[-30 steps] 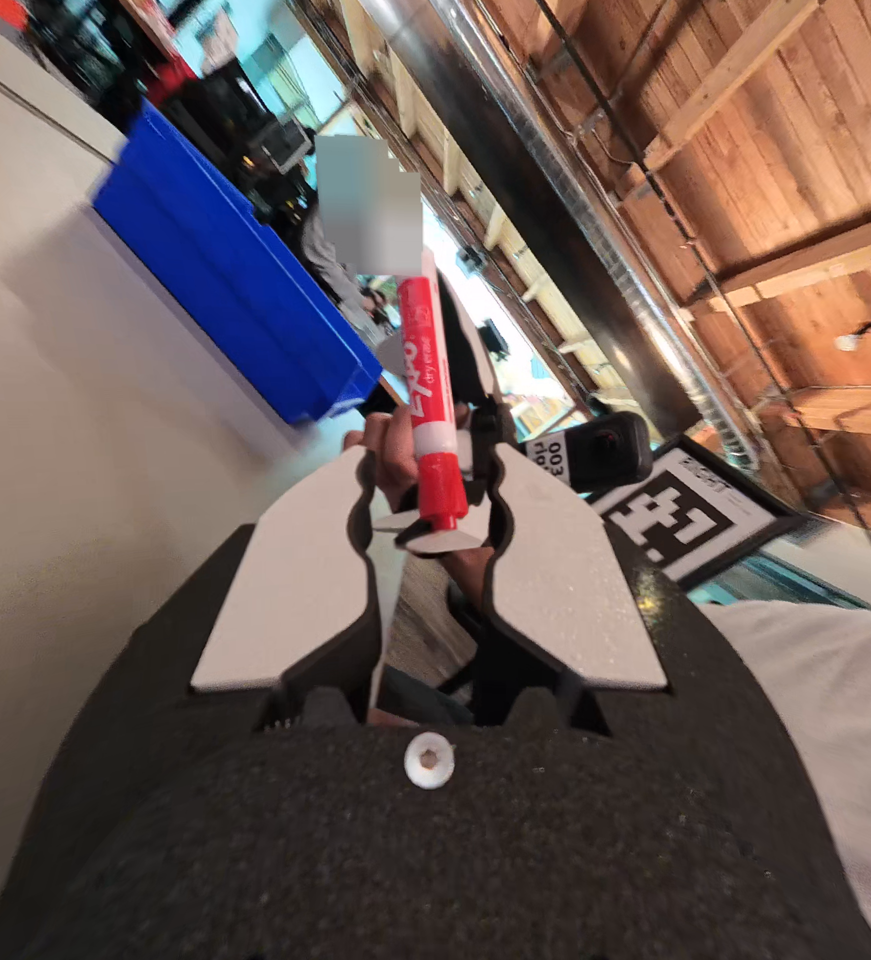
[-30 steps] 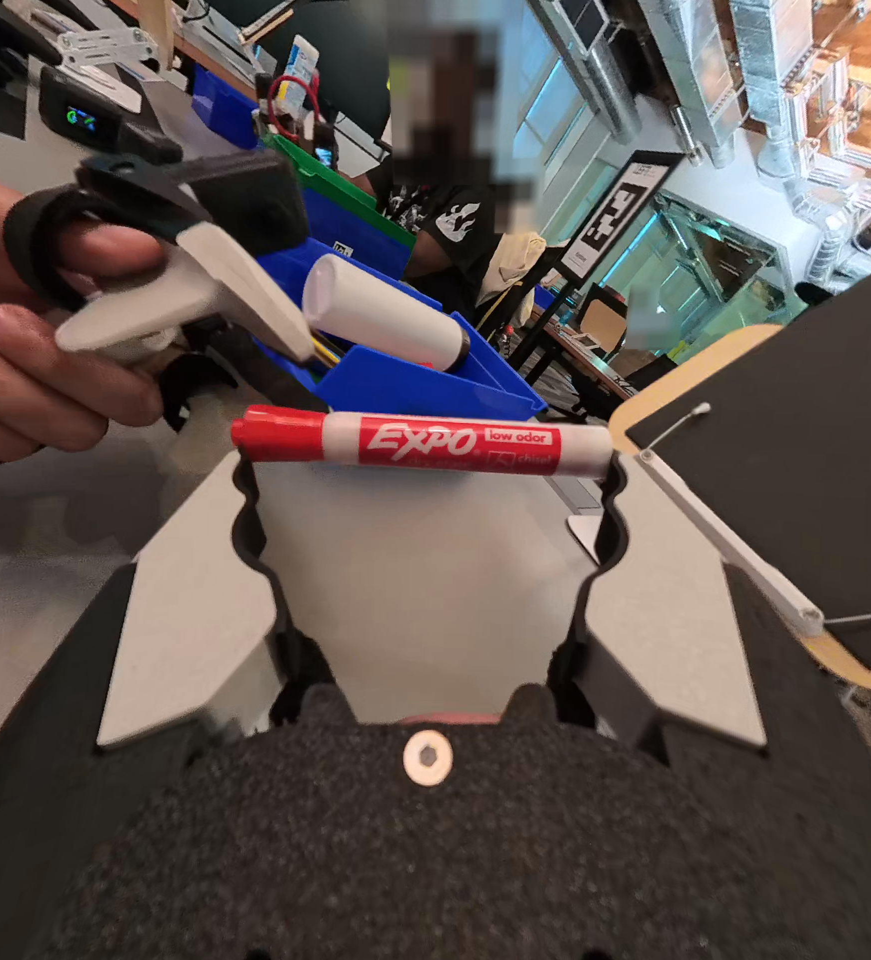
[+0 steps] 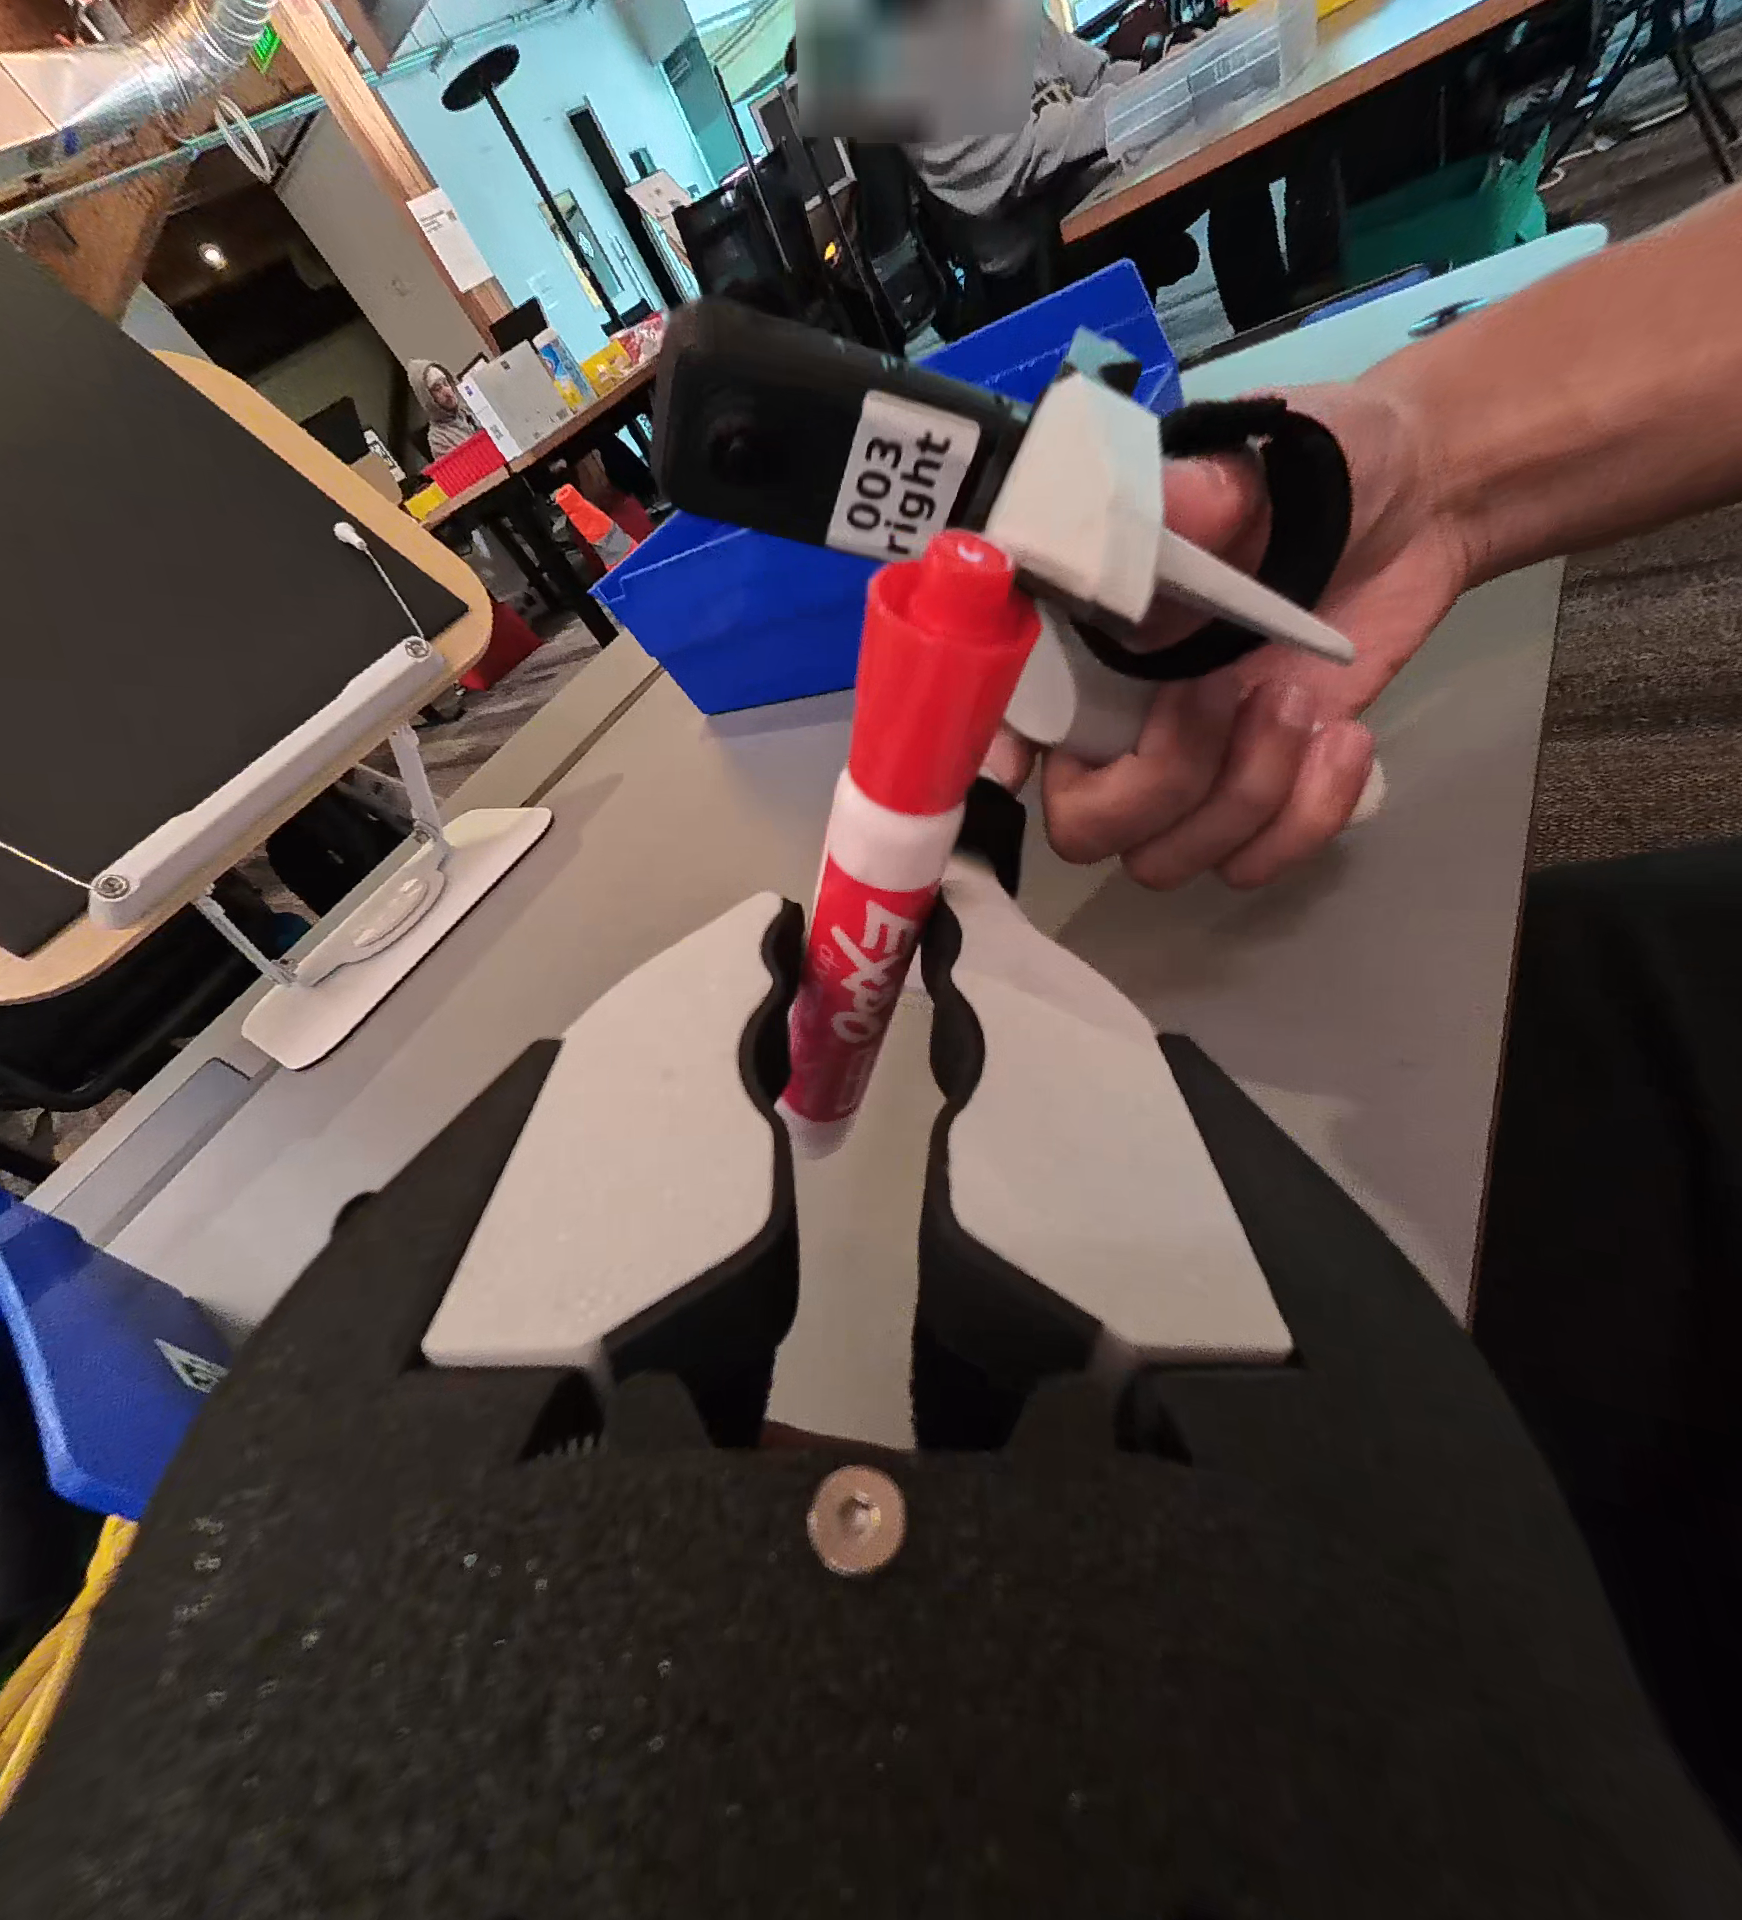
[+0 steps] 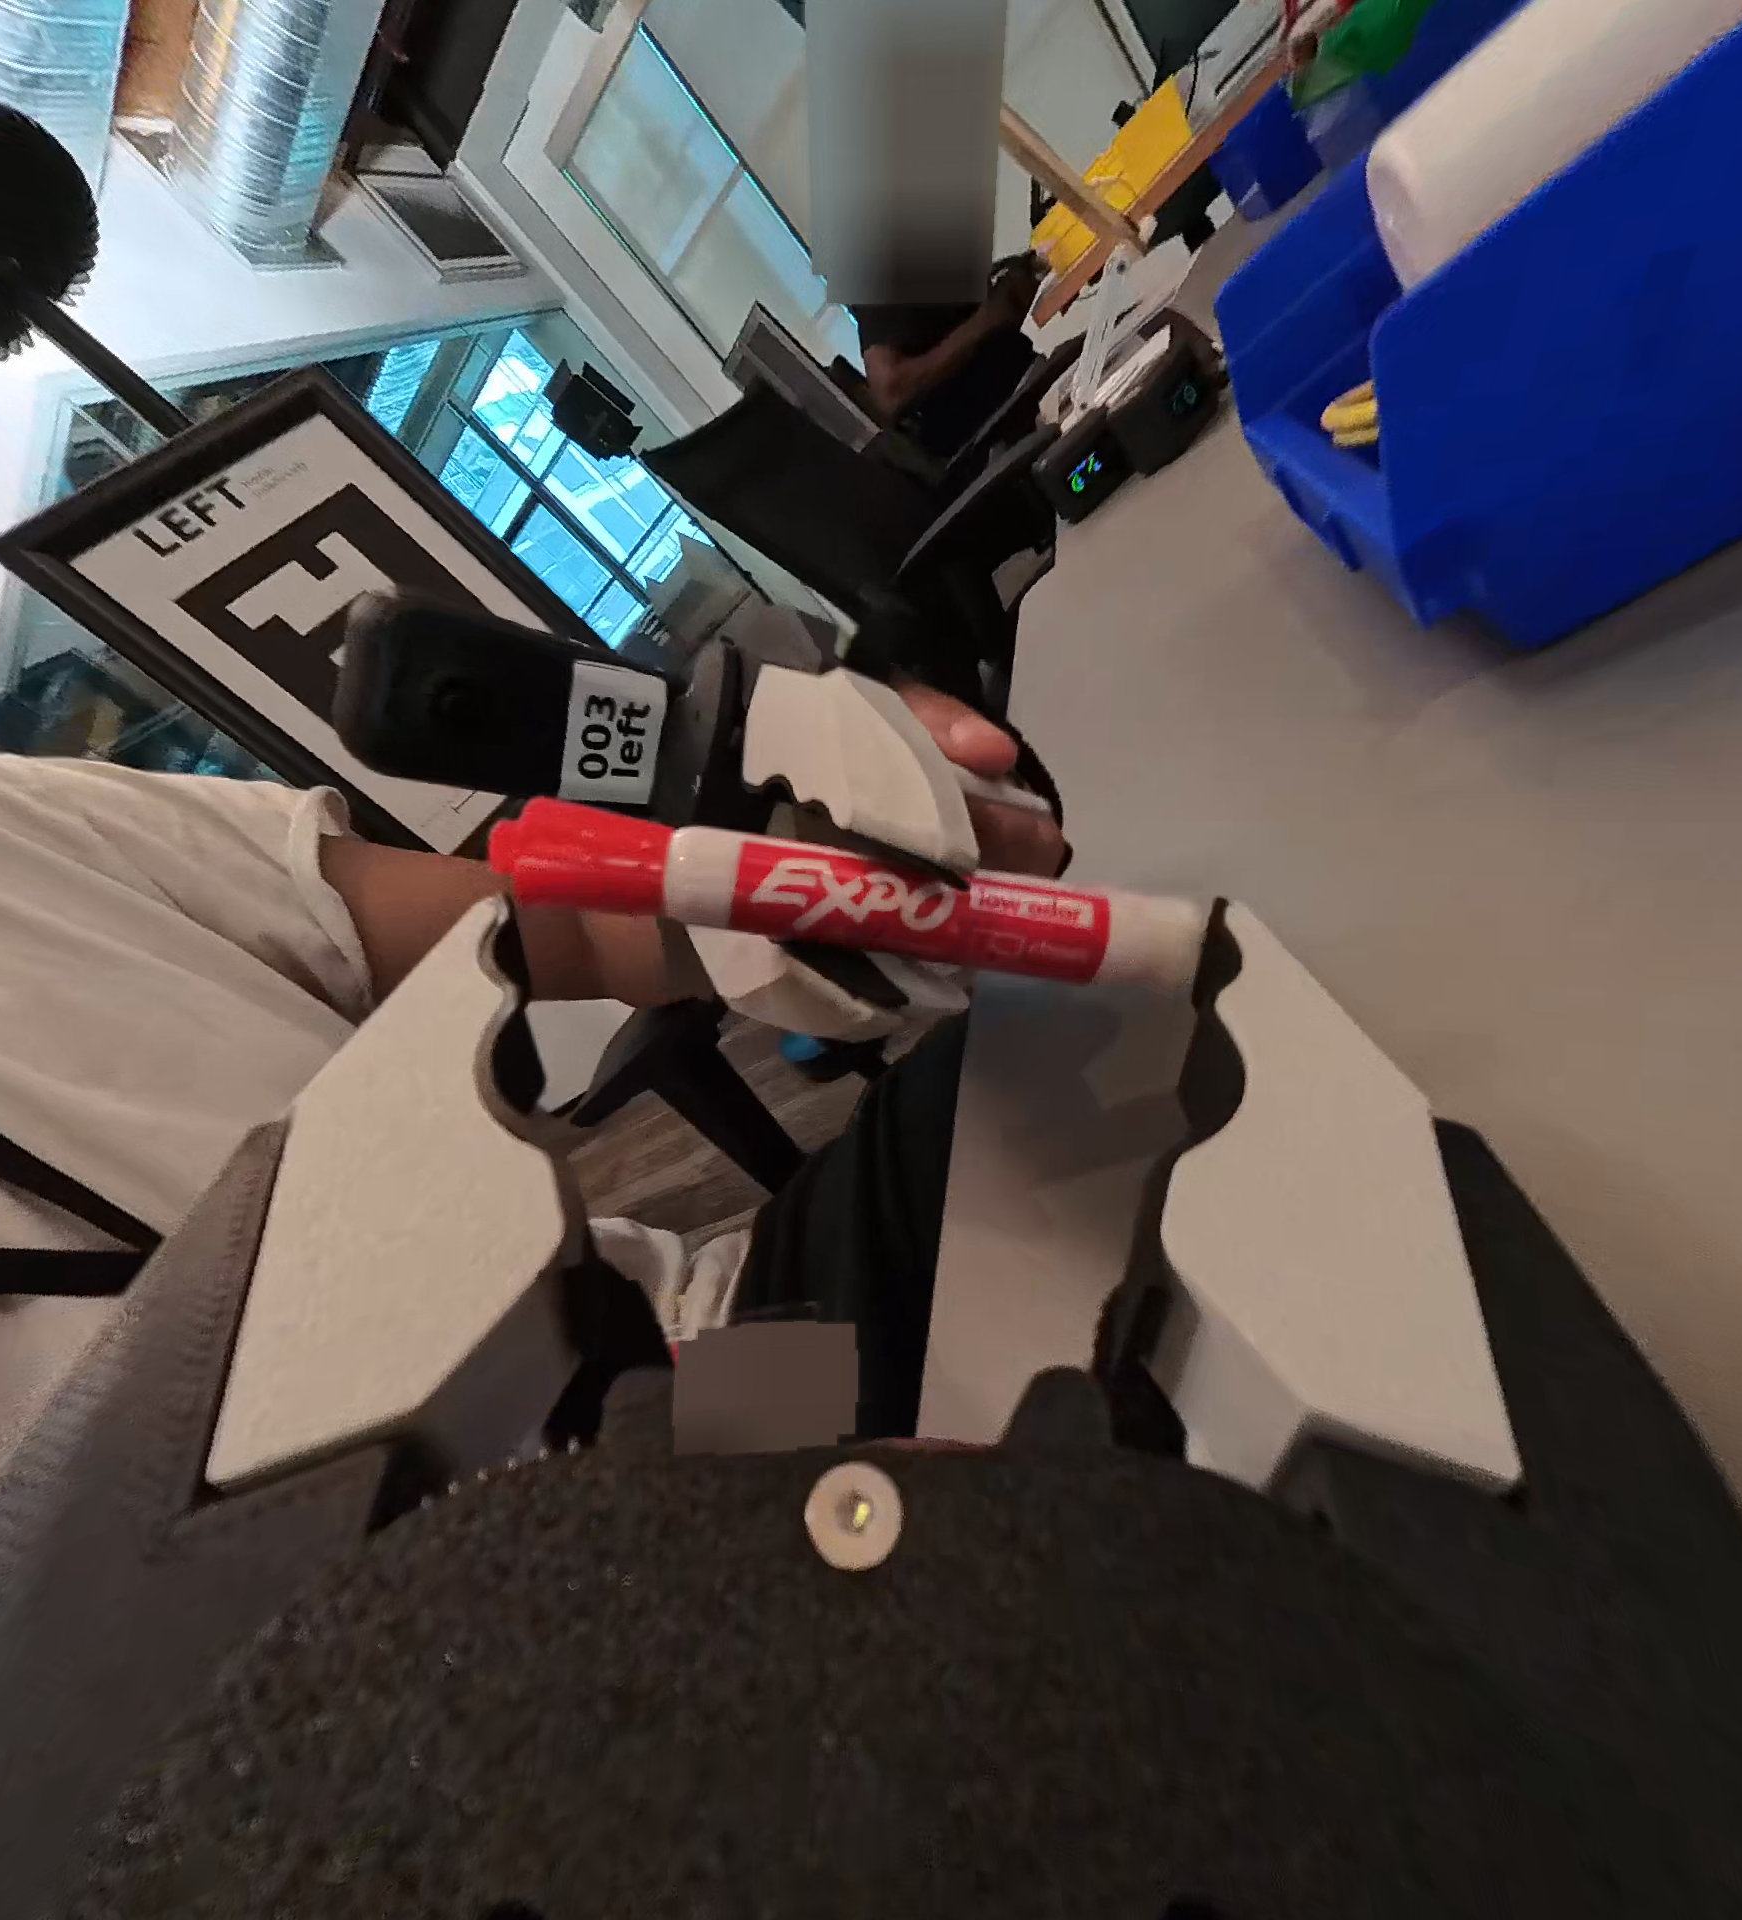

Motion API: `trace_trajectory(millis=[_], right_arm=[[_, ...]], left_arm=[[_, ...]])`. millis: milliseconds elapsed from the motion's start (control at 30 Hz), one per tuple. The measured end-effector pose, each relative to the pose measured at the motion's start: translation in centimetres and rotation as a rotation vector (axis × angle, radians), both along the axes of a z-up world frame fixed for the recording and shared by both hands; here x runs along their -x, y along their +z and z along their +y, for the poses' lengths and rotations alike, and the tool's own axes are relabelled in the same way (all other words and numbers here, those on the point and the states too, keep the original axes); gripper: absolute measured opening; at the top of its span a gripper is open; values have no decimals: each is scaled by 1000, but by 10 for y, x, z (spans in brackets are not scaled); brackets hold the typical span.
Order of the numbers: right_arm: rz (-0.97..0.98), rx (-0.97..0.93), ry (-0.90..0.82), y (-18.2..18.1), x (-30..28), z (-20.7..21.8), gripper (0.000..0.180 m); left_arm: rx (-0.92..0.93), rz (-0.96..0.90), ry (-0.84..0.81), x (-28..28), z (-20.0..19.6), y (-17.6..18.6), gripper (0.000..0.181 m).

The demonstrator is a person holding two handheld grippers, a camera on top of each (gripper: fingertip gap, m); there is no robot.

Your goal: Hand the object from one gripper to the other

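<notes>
The marker (image 3: pixel 882 904) is a dry-erase pen with a white barrel, a red printed label band round its middle and a red cap (image 3: pixel 934 665); the end opposite the cap is plain white. In the left wrist view it stands nearly upright, cap upward and leaning slightly to the right, with its labelled part pinched between the two white fingers of the left gripper (image 3: pixel 851 987), whose jaws are drawn in narrow against the barrel. The white lower end hangs free in the gap just behind the fingertips.

In the right wrist view the same marker (image 4: pixel 846 904) lies crosswise, red cap to the left, spanning the tips of the right gripper (image 4: pixel 856 925). That gripper's jaws stand wide, about as far apart as the pen is long; its white end touches the right fingertip (image 4: pixel 1225 935) (whether the cap end actually presses on the left tip I cannot tell, so it is unclear whether this gripper bears on the pen at all). The left gripper's fingers show behind, one above and one below the label.

Beyond, in the left wrist view, the right gripper (image 3: pixel 1075 540) appears in a person's hand (image 3: pixel 1262 707), over a grey table (image 3: pixel 1314 1039). A blue bin (image 3: pixel 742 613) stands farther back, and a dark board on a white stand (image 3: pixel 119 644) sits to the left.
</notes>
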State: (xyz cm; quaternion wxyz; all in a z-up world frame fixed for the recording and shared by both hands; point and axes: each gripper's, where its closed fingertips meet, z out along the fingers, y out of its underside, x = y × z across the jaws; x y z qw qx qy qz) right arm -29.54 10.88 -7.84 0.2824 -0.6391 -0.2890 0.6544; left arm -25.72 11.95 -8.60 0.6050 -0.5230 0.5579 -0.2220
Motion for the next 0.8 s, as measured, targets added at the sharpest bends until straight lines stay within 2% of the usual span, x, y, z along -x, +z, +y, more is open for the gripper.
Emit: trace_trajectory(millis=[133,267,433,533,567,633,667,800], right_arm=[[27,-127,-124,26,-24,20,121],[7,-434,-262,57,-41,24,102],[-155,-827,-225,45,-20,-3,77],[-197,-939,-253,37,-9,-7,70],[-205,-969,-275,36,-8,-6,62],[-192,-1028,-298,37,-9,-8,26],[-197,-1058,-328,38,-10,-6,17],[-237,-1056,-329,32,-10,-2,16]], left_arm=[[19,-1,7,1,2,0,20],[37,3,12,1,4,-3,20],[78,-6,19,2,7,-4,20],[100,-16,21,3,8,-3,20],[103,-17,19,3,8,-3,20],[109,-17,18,3,7,-3,20],[114,-16,18,3,7,-4,20],[169,5,25,2,8,-12,20]])
